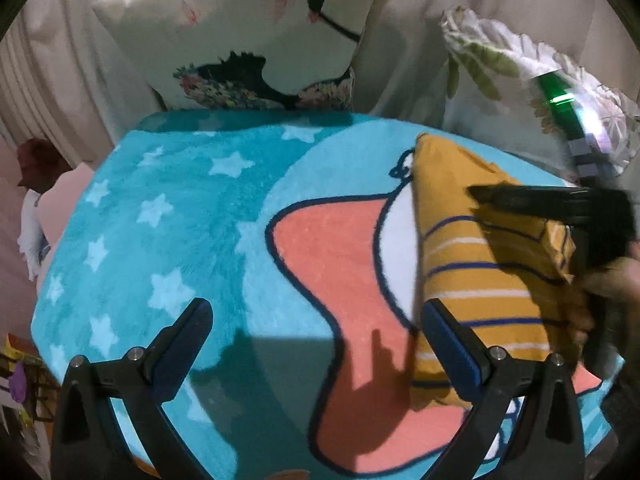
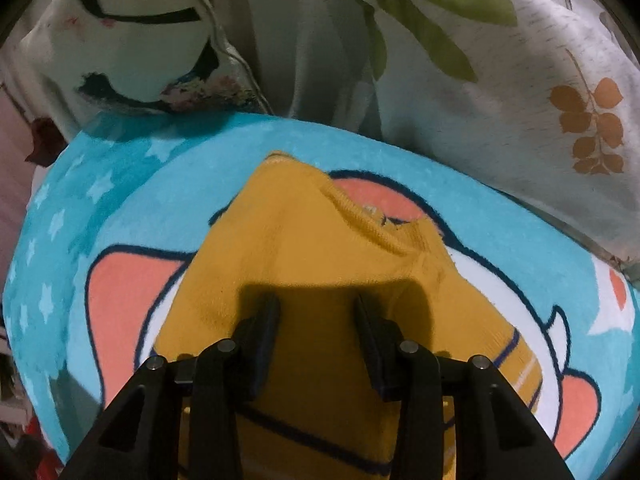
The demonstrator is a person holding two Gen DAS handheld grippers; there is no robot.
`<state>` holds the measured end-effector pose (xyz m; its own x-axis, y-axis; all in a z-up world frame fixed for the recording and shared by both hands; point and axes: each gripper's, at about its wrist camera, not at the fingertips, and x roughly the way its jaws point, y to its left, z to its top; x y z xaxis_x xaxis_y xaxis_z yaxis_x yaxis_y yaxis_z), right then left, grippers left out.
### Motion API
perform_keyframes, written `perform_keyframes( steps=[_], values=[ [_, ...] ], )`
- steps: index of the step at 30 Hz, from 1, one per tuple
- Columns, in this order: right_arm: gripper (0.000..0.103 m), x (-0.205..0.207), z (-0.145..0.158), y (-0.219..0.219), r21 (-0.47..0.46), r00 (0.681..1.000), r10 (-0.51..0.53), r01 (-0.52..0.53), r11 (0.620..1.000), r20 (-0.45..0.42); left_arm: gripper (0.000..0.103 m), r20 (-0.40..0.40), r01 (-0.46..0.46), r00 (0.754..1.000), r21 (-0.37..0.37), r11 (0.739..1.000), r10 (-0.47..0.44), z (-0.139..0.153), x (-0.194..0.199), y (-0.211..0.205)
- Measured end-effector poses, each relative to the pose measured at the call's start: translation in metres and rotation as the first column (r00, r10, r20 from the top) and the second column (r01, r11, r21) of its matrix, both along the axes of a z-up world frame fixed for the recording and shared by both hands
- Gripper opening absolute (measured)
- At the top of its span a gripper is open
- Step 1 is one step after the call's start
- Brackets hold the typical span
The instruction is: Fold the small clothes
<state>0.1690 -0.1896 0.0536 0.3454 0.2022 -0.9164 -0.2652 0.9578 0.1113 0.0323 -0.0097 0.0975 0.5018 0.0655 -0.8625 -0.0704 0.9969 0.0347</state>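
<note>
the right gripper (image 2: 316, 320), fingers parted, is hovering over the mustard-yellow striped knit garment (image 2: 320, 248); the left gripper (image 1: 316, 320) is gaping beside it, emptier.

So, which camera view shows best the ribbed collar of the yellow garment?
The right wrist view: the ribbed collar lies clear ahead of the right gripper, on the yellow garment. In the left wrist view the garment shows mostly stripes, and no collar can be made out.
</note>
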Motion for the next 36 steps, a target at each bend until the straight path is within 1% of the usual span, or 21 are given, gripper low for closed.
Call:
perform_keyframes(
  steps=[2, 3, 5, 6, 8, 9, 10, 11, 13, 16, 18, 23, 27, 29, 31, 33, 34, 36],
  values=[
    [0.042, -0.012, 0.020, -0.011, 0.041, 0.999, -0.036, 0.035, 0.999, 0.015, 0.103, -0.020, 0.008, 1.000, -0.018, 1.000, -0.008, -0.004, 0.010, 0.005],
    [0.042, -0.021, 0.030, -0.018, 0.045, 0.999, -0.046, 0.045, 0.998, 0.029, 0.103, -0.025, 0.007, 1.000, -0.026, 1.000, -0.008, -0.006, 0.013, 0.007],
    [0.042, -0.038, 0.043, -0.026, 0.049, 0.997, -0.058, 0.056, 0.997, 0.042, 0.103, -0.033, -0.005, 0.999, -0.042, 0.999, 0.003, -0.005, 0.017, 0.009],
    [0.043, -0.047, 0.045, -0.030, 0.056, 0.998, -0.062, 0.060, 0.997, 0.034, 0.103, -0.034, -0.011, 0.999, -0.054, 0.998, 0.009, -0.005, 0.017, 0.009],
    [0.043, -0.063, 0.035, -0.034, 0.037, 0.999, -0.049, 0.049, 0.998, -0.010, 0.103, -0.037, -0.026, 0.999, -0.083, 0.996, 0.023, -0.002, 0.017, 0.009],
    [0.045, -0.069, 0.025, -0.037, 0.011, 0.999, -0.041, 0.042, 0.999, -0.036, 0.103, -0.036, -0.033, 0.999, -0.095, 0.995, 0.030, 0.000, 0.015, 0.006],
    [0.048, -0.074, 0.016, -0.040, -0.014, 0.997, -0.047, 0.046, 0.999, -0.059, 0.103, -0.034, -0.036, 0.999, -0.098, 0.994, 0.033, 0.001, 0.014, 0.005],
    [0.049, -0.076, 0.012, -0.046, -0.010, 0.996, -0.059, 0.059, 0.998, -0.069, 0.103, -0.031, -0.039, 0.999, -0.098, 0.994, 0.036, 0.004, 0.011, 0.002],
    [0.049, -0.080, 0.020, -0.058, 0.038, 0.994, -0.088, 0.091, 0.995, -0.072, 0.103, -0.025, -0.042, 0.999, -0.089, 0.995, 0.040, 0.007, 0.006, -0.005],
    [0.050, -0.088, 0.034, -0.071, 0.042, 0.995, -0.095, 0.097, 0.994, -0.039, 0.103, -0.032, -0.042, 0.999, -0.085, 0.996, 0.040, 0.010, -0.002, -0.017],
    [0.051, -0.095, 0.040, -0.084, 0.056, 0.994, -0.108, 0.110, 0.992, -0.031, 0.103, -0.030, -0.049, 0.998, -0.081, 0.996, 0.047, 0.011, -0.007, -0.024],
    [0.052, -0.108, 0.041, -0.115, 0.113, 0.986, -0.159, 0.163, 0.980, -0.046, 0.103, -0.033, -0.061, 0.998, -0.060, 0.996, 0.059, 0.011, -0.018, -0.043],
    [0.052, -0.120, 0.037, -0.128, 0.115, 0.987, -0.154, 0.159, 0.981, -0.049, 0.103, -0.045, -0.069, 0.997, -0.053, 0.996, 0.067, 0.007, -0.023, -0.058],
    [0.052, -0.126, 0.037, -0.130, 0.088, 0.990, -0.134, 0.137, 0.987, -0.036, 0.103, -0.054, -0.066, 0.997, -0.058, 0.996, 0.063, 0.005, -0.026, -0.067],
    [0.054, -0.132, 0.039, -0.131, 0.031, 0.995, -0.099, 0.099, 0.995, -0.001, 0.103, -0.058, -0.066, 0.996, -0.039, 0.997, 0.063, 0.004, -0.028, -0.076],
    [0.055, -0.137, 0.042, -0.134, -0.089, 0.996, -0.061, 0.067, 0.994, 0.059, 0.103, -0.057, -0.059, 0.997, -0.032, 0.998, 0.058, 0.004, -0.031, -0.084],
    [0.055, -0.138, 0.045, -0.138, -0.166, 0.995, -0.042, 0.057, 0.985, 0.092, 0.103, -0.053, -0.055, 0.997, -0.022, 0.998, 0.054, 0.005, -0.032, -0.088],
    [0.056, -0.139, 0.049, -0.149, -0.283, 0.989, -0.020, 0.060, 0.957, 0.144, 0.103, -0.050, -0.049, 0.998, -0.004, 0.999, 0.049, 0.005, -0.035, -0.095]
  ],
)
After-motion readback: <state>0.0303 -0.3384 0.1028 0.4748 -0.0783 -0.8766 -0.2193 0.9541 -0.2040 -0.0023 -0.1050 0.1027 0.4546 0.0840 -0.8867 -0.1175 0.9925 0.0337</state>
